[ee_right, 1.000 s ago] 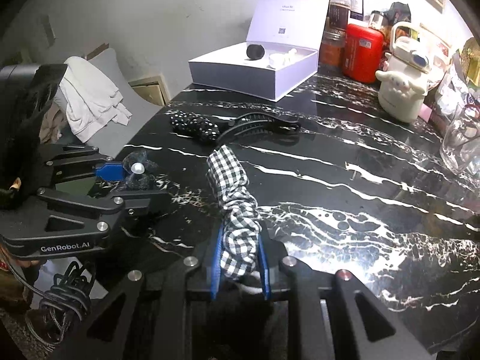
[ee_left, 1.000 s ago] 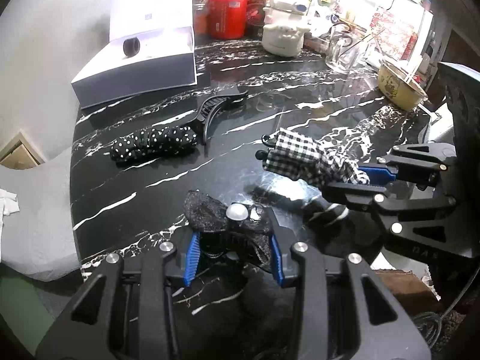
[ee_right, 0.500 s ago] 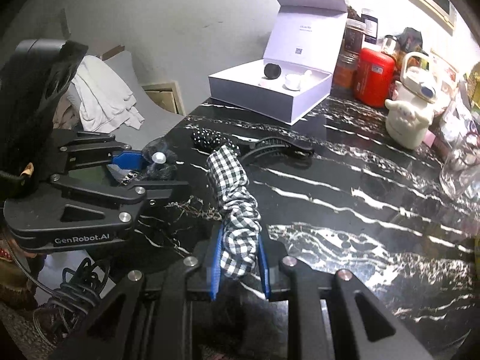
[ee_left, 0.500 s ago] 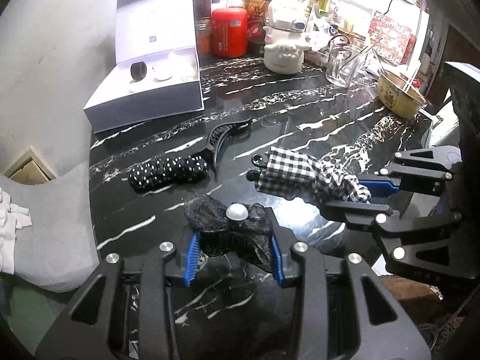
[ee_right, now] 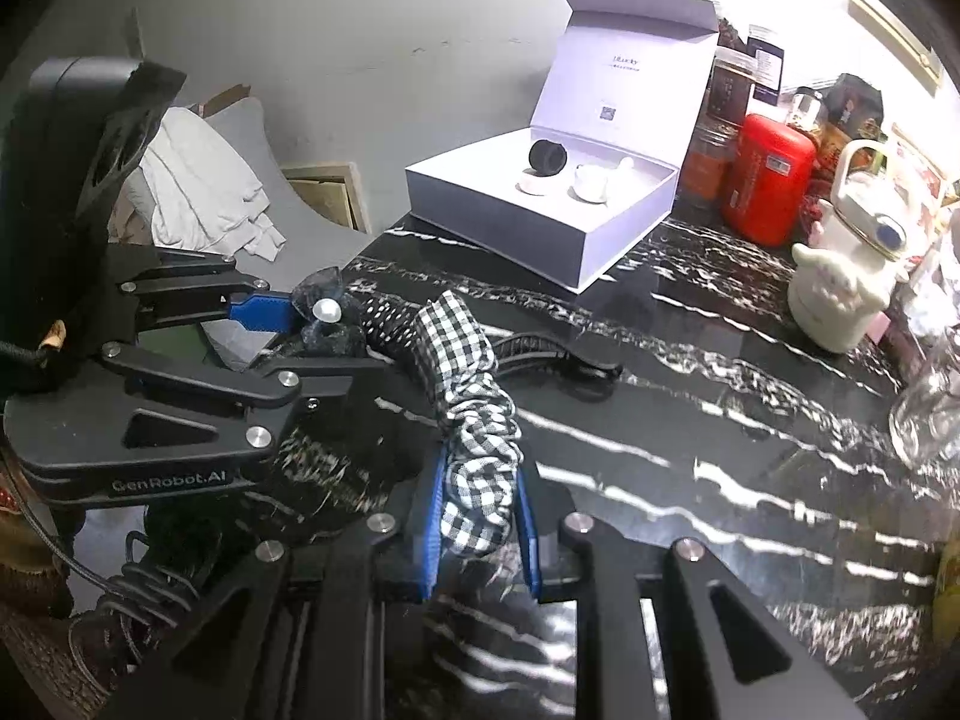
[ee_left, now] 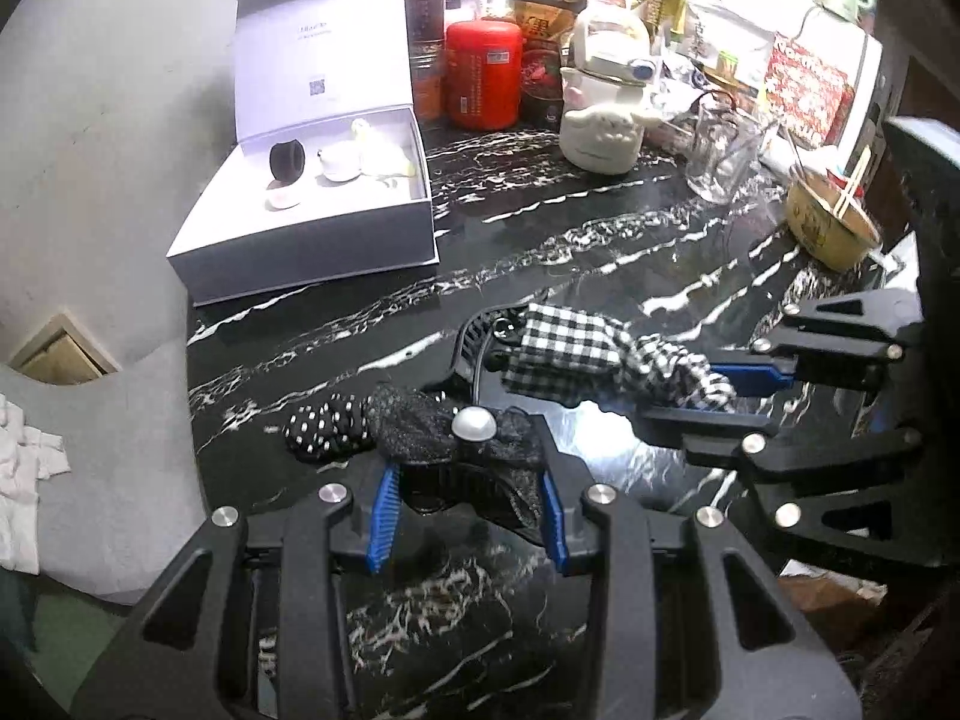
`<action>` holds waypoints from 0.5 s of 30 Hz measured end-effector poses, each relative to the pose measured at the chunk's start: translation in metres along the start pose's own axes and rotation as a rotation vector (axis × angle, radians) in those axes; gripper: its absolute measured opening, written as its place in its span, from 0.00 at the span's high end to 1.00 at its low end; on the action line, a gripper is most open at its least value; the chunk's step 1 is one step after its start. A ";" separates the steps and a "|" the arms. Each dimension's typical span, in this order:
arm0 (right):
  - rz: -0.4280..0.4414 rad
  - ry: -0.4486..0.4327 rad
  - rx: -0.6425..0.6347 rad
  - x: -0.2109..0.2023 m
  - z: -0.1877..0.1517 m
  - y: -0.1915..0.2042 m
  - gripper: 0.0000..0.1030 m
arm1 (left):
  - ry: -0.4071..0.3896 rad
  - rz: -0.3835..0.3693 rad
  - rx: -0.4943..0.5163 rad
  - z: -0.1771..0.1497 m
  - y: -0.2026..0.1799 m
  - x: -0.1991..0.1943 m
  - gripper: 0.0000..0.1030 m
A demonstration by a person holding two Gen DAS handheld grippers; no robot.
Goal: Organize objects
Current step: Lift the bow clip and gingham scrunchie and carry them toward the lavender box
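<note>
Both loads now lifted off the worktop toward the open box at 11 o'clock: left tool clamps the bow, right tool pinches the scrunchie; stowing looks next.

Red canister, white teapot, glass, perhaps chopsticks in bowl.

Tabletop: glossy black marble w/ white veins. Checked scrunchie: soft woven cloth. Bow clip: rough black mesh fabric, glossy pearl bead. Box upper left: matt white card. Grippers: matt black plastic, metal screws.
</note>
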State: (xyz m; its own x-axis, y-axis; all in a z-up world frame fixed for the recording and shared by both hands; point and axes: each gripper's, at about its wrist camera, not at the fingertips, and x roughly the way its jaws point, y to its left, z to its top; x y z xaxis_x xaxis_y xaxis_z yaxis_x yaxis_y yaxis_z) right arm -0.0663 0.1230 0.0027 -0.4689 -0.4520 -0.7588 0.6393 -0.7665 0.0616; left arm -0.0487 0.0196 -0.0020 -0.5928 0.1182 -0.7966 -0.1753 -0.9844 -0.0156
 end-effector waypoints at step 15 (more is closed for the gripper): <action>0.057 -0.005 -0.026 0.039 0.053 -0.040 0.80 | 0.007 0.059 -0.032 0.058 0.030 0.027 0.65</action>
State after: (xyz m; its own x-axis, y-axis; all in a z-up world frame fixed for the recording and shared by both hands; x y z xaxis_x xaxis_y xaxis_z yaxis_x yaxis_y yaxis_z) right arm -0.1422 0.1116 0.0046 -0.4345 -0.4971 -0.7511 0.6807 -0.7273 0.0876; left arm -0.1157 0.0010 0.0114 -0.5960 0.0591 -0.8008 -0.1153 -0.9933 0.0126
